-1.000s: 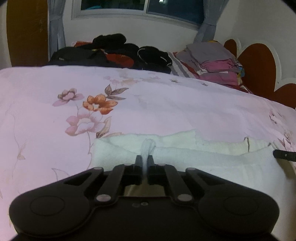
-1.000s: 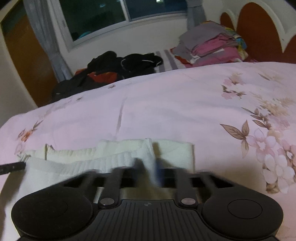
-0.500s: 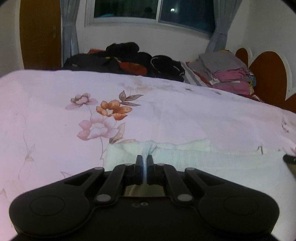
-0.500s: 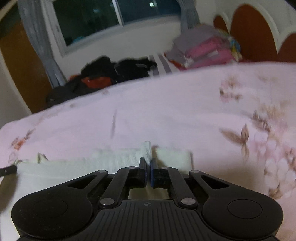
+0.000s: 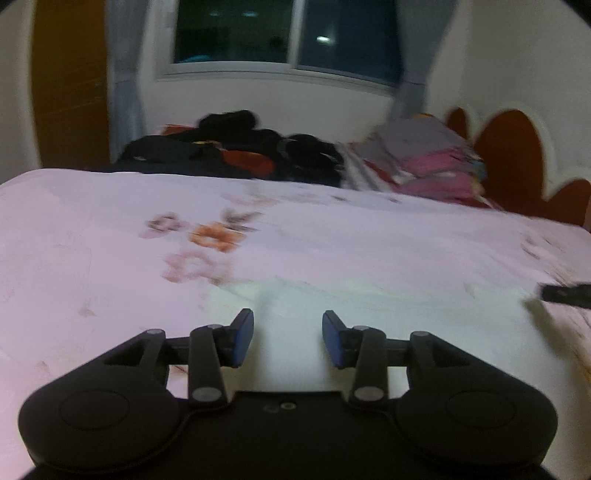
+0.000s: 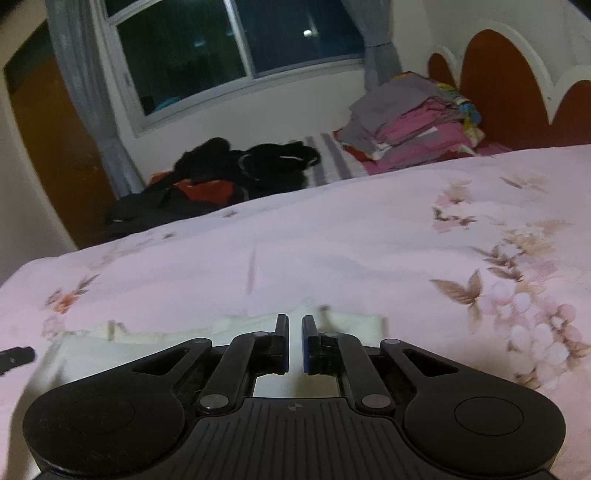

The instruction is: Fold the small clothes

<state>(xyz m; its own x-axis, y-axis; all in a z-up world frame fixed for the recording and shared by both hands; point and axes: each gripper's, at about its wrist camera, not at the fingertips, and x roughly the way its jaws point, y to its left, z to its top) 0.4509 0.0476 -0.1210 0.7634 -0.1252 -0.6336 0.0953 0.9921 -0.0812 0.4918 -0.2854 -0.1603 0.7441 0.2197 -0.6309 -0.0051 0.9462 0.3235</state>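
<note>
Left tool [image 5: 288, 339]: jaws apart and opening, blue pads [image 5: 242, 338] facing each other across a clear gap. Nothing is between them. The white garment [image 5: 369, 314] lies flat on the bed directly ahead of and under this tool, spreading off to its right side. View is motion-blurred.

Right tool [image 6: 294, 341]: jaws nearly together, only a narrow slit between the pads. No cloth seen in the slit; the garment's far edge [image 6: 347, 321] shows just beyond the fingertips, and the cloth runs leftward from this tool across the bedspread. A small upright fold or tab stands at the garment's edge, left of the tool.

Each tool's tip shows in the other's view: the right tool at the right edge of the left view [image 5: 565, 293], the left tool at the left edge of the right view [image 6: 16, 356].

Bedspread [image 6: 369, 240]: pink, floral print. Far ahead of both tools: a dark clothes heap [image 6: 236, 173] and, to its right, a stack of folded clothes [image 6: 417, 118] near the headboard [image 6: 495, 81]. Window [image 5: 288, 33] behind, dark.
</note>
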